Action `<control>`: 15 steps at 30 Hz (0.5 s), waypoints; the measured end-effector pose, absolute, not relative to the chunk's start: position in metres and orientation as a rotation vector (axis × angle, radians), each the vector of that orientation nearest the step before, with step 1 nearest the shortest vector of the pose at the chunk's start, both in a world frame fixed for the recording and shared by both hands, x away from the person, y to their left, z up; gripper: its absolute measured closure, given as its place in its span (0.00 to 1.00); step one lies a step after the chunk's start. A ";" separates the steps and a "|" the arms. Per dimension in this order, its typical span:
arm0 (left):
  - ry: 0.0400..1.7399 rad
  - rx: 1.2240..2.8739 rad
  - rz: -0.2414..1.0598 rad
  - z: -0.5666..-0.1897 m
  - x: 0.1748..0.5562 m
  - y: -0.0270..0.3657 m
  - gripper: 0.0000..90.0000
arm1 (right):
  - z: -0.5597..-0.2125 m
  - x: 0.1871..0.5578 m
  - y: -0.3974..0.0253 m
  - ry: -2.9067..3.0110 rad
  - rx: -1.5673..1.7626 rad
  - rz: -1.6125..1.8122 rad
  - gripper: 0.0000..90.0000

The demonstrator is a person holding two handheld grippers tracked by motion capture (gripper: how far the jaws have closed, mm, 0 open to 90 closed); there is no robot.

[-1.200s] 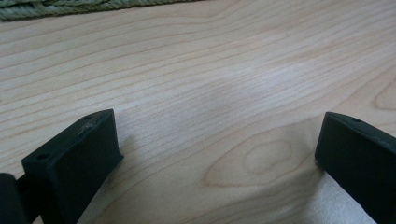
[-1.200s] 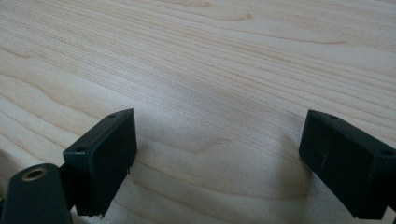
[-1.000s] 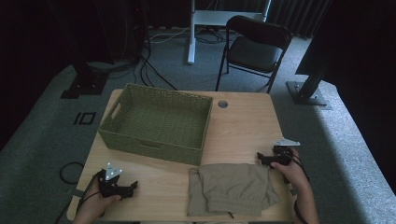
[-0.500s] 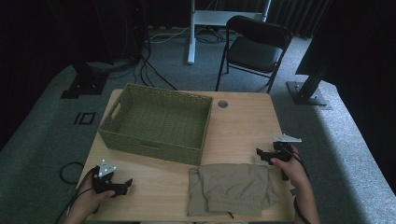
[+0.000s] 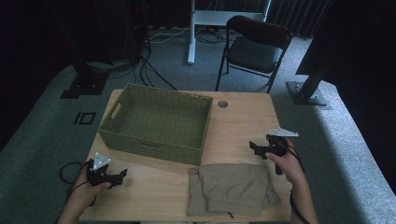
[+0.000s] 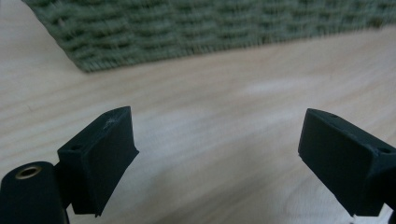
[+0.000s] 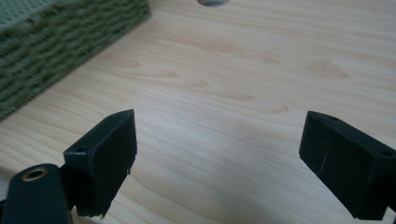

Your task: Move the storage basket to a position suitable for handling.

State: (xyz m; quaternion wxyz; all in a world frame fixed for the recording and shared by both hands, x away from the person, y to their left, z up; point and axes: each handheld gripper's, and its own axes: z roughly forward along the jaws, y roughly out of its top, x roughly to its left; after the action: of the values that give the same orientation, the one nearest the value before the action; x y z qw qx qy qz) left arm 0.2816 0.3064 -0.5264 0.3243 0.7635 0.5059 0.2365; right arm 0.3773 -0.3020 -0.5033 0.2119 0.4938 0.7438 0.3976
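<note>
between the black fingers (image 7: 103, 161) of the right gripper (image 5: 259, 147) there is only bare wood: the jaws stand spread wide and pinch nothing, hovering over the table (image 5: 243, 123) just beyond the far right corner of the folded khaki shorts (image 5: 231, 189), near them but apart. the left gripper (image 5: 112, 175) is likewise spread with nothing held, its fingers (image 6: 100, 158) low over the near left part of the tabletop, with the woven side of the green wicker basket (image 5: 156, 123) just ahead in its own view. the shorts lie flat at the near edge of the table, folded with the elastic waistband toward the person, just in front of the basket's near right corner and seemingly not touching it. the basket looks empty, so as a judgement the putting-away has not started: the folding looks done, while grasping, lifting and lowering the garment into the basket are all left. for room, the wood between the two grippers and on the right side up to the small round cable hole (image 5: 222, 103) is open; the limits are the basket's near wall, which the shorts must clear, the table's front edge right under the cloth, and the right edge close to the right hand (image 5: 286, 163). a folding chair (image 5: 254, 46) stands well beyond the table, out of the way.
</note>
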 end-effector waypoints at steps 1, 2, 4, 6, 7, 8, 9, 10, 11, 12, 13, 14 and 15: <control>1.327 1.997 0.626 -0.525 0.282 0.307 0.13 | -0.500 0.377 -0.298 2.069 1.358 1.113 0.12; 1.320 1.994 0.637 -0.522 0.283 0.308 0.13 | -0.499 0.376 -0.296 2.071 1.353 1.117 0.12; 1.314 1.990 0.654 -0.517 0.284 0.309 0.13 | -0.495 0.376 -0.291 2.075 1.336 1.127 0.12; 1.309 1.979 0.657 -0.512 0.285 0.310 0.13 | -0.489 0.374 -0.280 2.082 1.320 1.152 0.12; 1.305 1.980 0.660 -0.510 0.286 0.310 0.13 | -0.489 0.374 -0.280 2.082 1.320 1.152 0.12; 1.299 1.979 0.675 -0.503 0.287 0.312 0.13 | -0.485 0.373 -0.272 2.092 1.300 1.162 0.12; 1.299 1.979 0.675 -0.503 0.287 0.312 0.13 | -0.485 0.373 -0.272 2.092 1.300 1.162 0.12; 1.292 1.979 0.689 -0.499 0.289 0.313 0.13 | -0.484 0.372 -0.269 2.093 1.298 1.168 0.12; 1.290 1.975 0.697 -0.495 0.290 0.313 0.13 | -0.481 0.371 -0.265 2.100 1.286 1.180 0.12; 1.285 1.972 0.704 -0.491 0.291 0.314 0.13 | -0.479 0.371 -0.261 2.105 1.269 1.180 0.12; 1.280 1.962 0.711 -0.488 0.292 0.314 0.13 | -0.478 0.371 -0.258 2.109 1.258 1.181 0.12; 1.272 1.962 0.719 -0.484 0.293 0.316 0.13 | -0.476 0.370 -0.254 2.113 1.246 1.187 0.12; 1.270 1.957 0.722 -0.483 0.294 0.316 0.13 | -0.474 0.369 -0.249 2.120 1.223 1.190 0.12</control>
State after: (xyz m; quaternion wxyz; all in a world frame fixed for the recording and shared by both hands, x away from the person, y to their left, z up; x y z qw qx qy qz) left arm 0.2940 0.3158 -0.4826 0.3429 0.7528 0.4884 0.2779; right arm 0.3693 -0.2495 -0.4738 0.2083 0.4395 0.7620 0.4276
